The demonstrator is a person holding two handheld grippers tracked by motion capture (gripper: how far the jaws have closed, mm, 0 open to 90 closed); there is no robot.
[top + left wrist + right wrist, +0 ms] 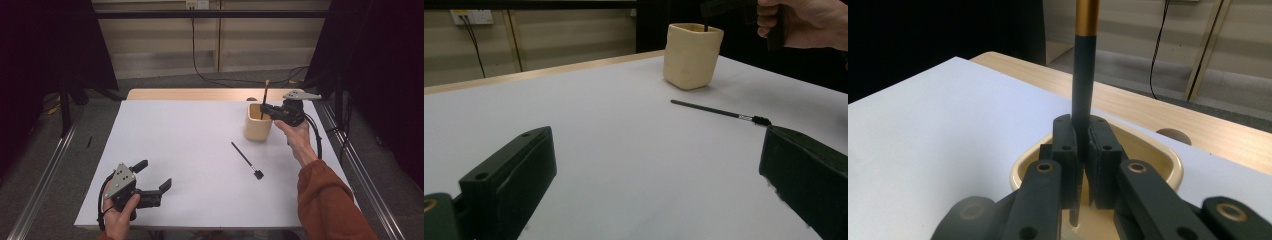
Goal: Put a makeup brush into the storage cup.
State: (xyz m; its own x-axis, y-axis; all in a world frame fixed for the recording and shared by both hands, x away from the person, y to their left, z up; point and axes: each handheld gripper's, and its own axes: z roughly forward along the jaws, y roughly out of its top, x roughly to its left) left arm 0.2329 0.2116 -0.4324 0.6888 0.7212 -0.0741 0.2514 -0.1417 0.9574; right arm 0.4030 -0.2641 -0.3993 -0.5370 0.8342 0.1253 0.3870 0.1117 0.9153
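Gripping a dark brush (1083, 85) upright by its handle, the right gripper (1082, 145) has its jaws clenched on the shaft, whose gold-coloured band rises well above them while the lower end drops past them into the mouth of the cream cup (1153, 150) directly underneath. In the high view the right gripper (266, 109) sits over the cup's (257, 127) far-right edge, the brush (265, 97) standing straight up out of the jaws, and the person's right hand (297, 137) wraps the grip behind them. The left gripper (157, 175) rests low near the front-left corner of the white worktop (190, 150), held in the left hand (120, 215), its jaws released and spread wide with nothing between them. In the left gripper view, beyond those two parted jaws, a second black brush (719, 112) lies flat on the worktop (599, 125), just ahead of the one at that view's right, its bristle end nearest that jaw and its handle pointing away toward the cup (691, 56). That cup stands farther off, well apart from the left jaws. In the high view, this loose brush (246, 160) lies between the two grippers, nearer the cup.
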